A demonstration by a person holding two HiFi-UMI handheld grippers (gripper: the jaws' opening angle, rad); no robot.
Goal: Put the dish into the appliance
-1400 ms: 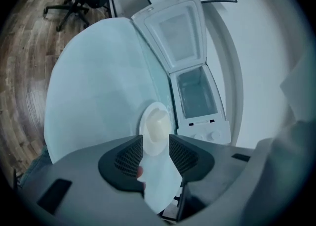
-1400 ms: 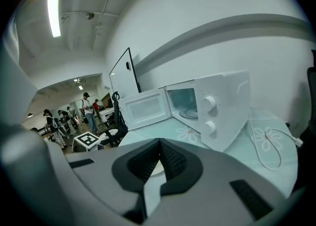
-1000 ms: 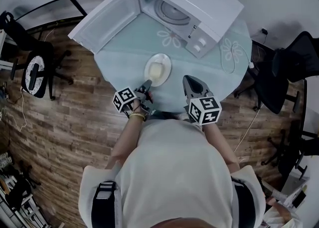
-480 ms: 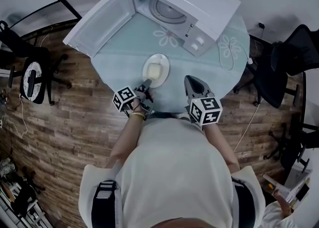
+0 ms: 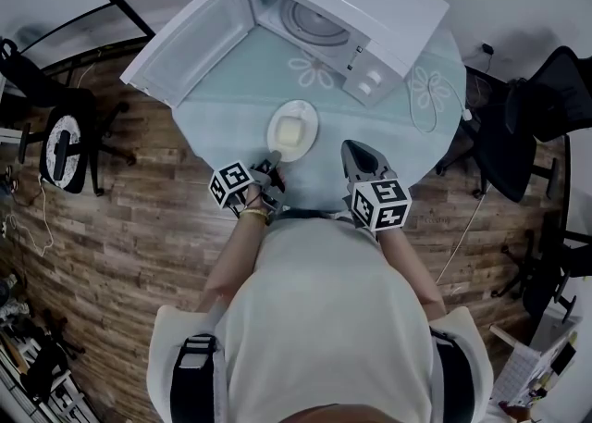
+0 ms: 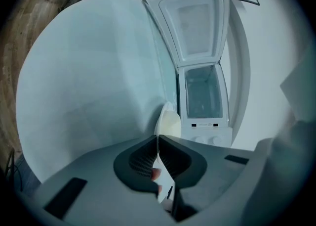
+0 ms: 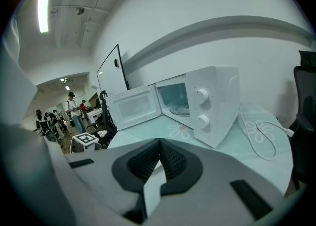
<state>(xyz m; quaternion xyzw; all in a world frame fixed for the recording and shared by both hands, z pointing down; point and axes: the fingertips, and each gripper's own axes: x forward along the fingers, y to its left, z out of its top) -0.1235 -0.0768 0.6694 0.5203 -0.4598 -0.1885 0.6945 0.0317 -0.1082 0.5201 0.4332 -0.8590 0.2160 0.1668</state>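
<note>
A white dish (image 5: pixel 292 130) with a pale yellow block on it sits on the light blue round table (image 5: pixel 231 106), in front of the white microwave (image 5: pixel 370 5). The microwave door (image 5: pixel 190 37) is swung wide open to the left. My left gripper (image 5: pixel 273 158) is at the dish's near rim. Its jaws have just been closing, and in the left gripper view the gripper (image 6: pixel 157 143) is shut on the thin rim of the dish (image 6: pixel 169 121). My right gripper (image 5: pixel 353 155) hovers over the table to the right of the dish, its jaws (image 7: pixel 159 143) shut on nothing.
A white cable (image 5: pixel 435 102) lies looped on the table right of the microwave. Office chairs stand on the wood floor at the right (image 5: pixel 546 97) and left (image 5: pixel 60 143). The microwave cavity (image 7: pixel 177 99) holds a glass turntable. People stand far off (image 7: pixel 74 109).
The left gripper's jaws have closed on the dish's near rim. Both hands and the dish are where they were.
</note>
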